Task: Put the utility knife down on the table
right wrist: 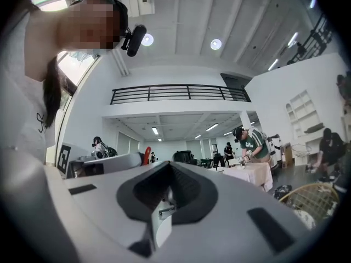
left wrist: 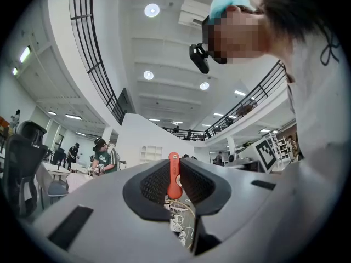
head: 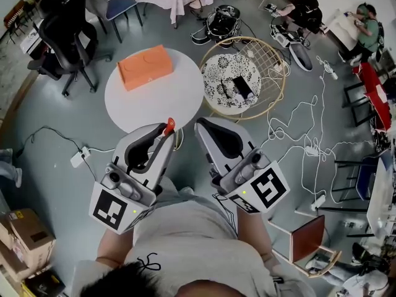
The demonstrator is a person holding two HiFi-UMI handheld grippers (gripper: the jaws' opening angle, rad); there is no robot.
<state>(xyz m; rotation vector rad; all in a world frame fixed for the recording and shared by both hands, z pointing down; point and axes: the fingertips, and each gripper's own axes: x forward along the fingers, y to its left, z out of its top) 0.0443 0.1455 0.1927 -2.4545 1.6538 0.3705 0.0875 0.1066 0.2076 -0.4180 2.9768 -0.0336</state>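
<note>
Two tools: the left tool [head: 163,136] is clamped on the orange utility knife [head: 168,127], one end poking out; the right tool [head: 215,130] is closed, empty. The knife looks light, stiff and slim, best held mid-handle. Only the head view shows the round white table [head: 154,101] ahead; the left gripper view shows the grip itself.

This is looking like a big open-plan lab or shared workspace. Just beyond both pairs of jaws a round white table [head: 127,113] is standing on a grey floor [head: 49,116]. White cables [head: 303,125] are trailing to the right of the right jaws, and a black office chair [head: 62,36] is sitting out past the left jaws. Far ahead of the right jaws, people [right wrist: 251,142] are working at a cloth-covered table [right wrist: 253,174] beneath a railed mezzanine [right wrist: 178,92]. Recessed ceiling lights [left wrist: 152,10] are shining high above the left jaws.
</note>
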